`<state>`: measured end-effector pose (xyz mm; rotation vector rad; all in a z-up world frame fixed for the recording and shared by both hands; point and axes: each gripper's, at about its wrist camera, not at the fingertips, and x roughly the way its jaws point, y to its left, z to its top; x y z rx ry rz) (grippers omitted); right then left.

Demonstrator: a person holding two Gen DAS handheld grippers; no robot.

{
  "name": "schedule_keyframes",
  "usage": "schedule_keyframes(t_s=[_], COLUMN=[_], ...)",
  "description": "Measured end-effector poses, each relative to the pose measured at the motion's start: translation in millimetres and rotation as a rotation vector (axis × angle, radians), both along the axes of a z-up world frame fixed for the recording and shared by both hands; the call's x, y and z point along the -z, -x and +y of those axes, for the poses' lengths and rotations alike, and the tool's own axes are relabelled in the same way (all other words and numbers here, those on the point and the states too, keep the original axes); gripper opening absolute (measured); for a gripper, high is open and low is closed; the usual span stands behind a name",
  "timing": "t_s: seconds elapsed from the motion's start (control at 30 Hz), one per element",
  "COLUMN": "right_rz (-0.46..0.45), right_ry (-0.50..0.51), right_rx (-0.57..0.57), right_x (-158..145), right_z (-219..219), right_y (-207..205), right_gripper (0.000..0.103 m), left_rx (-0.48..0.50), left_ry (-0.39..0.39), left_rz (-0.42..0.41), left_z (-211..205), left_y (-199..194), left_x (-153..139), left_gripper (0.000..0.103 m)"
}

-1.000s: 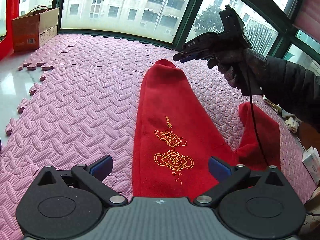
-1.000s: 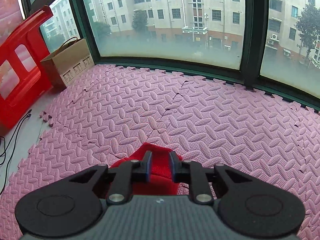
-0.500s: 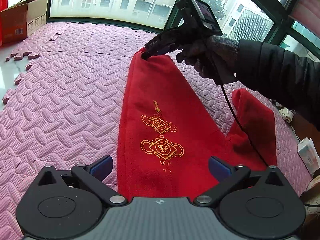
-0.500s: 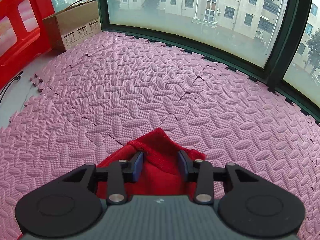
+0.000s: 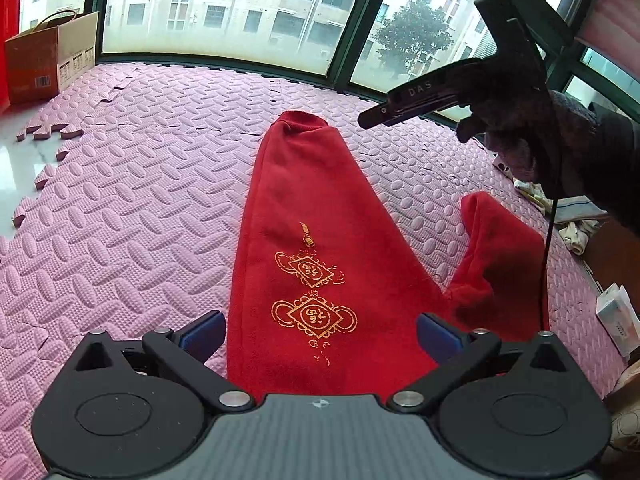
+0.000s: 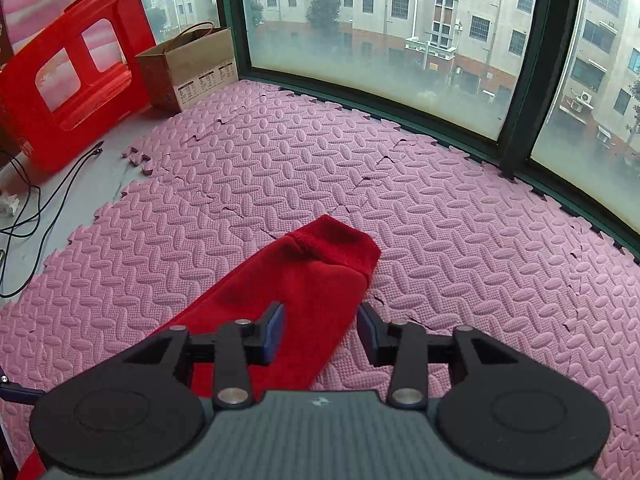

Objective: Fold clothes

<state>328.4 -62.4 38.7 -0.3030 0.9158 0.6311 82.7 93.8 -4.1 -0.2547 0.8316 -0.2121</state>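
Red trousers with gold embroidery (image 5: 316,248) lie on the pink foam mat (image 5: 120,208), one leg stretched away to its ribbed cuff (image 5: 302,122), the other leg (image 5: 496,264) bunched at the right. My left gripper (image 5: 318,334) is open, low over the near end of the cloth. In the left wrist view a gloved hand holds my right gripper (image 5: 366,120) lifted just right of the cuff. The right wrist view shows my right gripper (image 6: 320,330) open above the leg, with the cuff (image 6: 336,246) lying free ahead of its fingers.
A cardboard box (image 6: 188,66) and a red plastic stool (image 6: 68,80) stand at the far left by the windows. Black cables (image 6: 36,196) trail on the bare floor left of the mat (image 6: 460,240). Small boxes and rags (image 5: 576,216) lie at the right.
My right gripper opened, let go of the cuff and rose back from it. The trouser leg now lies flat and straight on the mat. The left gripper stayed open.
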Motion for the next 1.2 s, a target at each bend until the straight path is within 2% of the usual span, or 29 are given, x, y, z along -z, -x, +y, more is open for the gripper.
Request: schedule_keyframes(t_s=[0.13, 0.37, 0.47, 0.53, 0.77, 0.83, 0.93, 0.97, 1.0, 1.2], right_rz=[-0.014, -0.010, 0.050, 0.094, 0.137, 0.136, 0.099, 0.088, 0.077, -0.206], right_ry=[0.010, -0.034, -0.080, -0.132, -0.223, -0.241, -0.207, -0.192, -0.178, 0.008], right_rx=[0.107, 0.419, 0.527, 0.551, 0.568, 0.562, 0.540, 0.531, 0.527, 0.440], right_x=[-5, 2, 19, 29, 58, 63, 67, 66, 65, 29], right_z=[-56, -177, -223, -237, -243, -239, -230, -227, -224, -203], right_y=[13, 23, 34, 42, 49, 47, 47, 46, 46, 51], right_gripper=[0.040, 0.040, 0.039, 0.039, 0.037, 0.033, 0.021, 0.011, 0.009, 0.007], left_rx=[0.018, 0.056, 0.082, 0.106, 0.181, 0.189, 0.192, 0.194, 0.196, 0.212], left_ry=[0.000, -0.001, 0.000, 0.000, -0.027, -0.029, -0.033, -0.035, -0.037, -0.047], left_rz=[-0.018, -0.013, -0.008, -0.006, 0.009, 0.018, 0.035, 0.041, 0.045, 0.058], left_z=[-10, -30, -41, -50, -83, -89, -92, -93, -94, -100], left_y=[3, 3, 0, -2, -6, -7, -9, -10, -10, -11], left_x=[-6, -8, -8, -8, -6, -3, 0, 1, 2, 7], left_gripper=[0.103, 0.103, 0.103, 0.103, 0.103, 0.103, 0.103, 0.103, 0.103, 0.103])
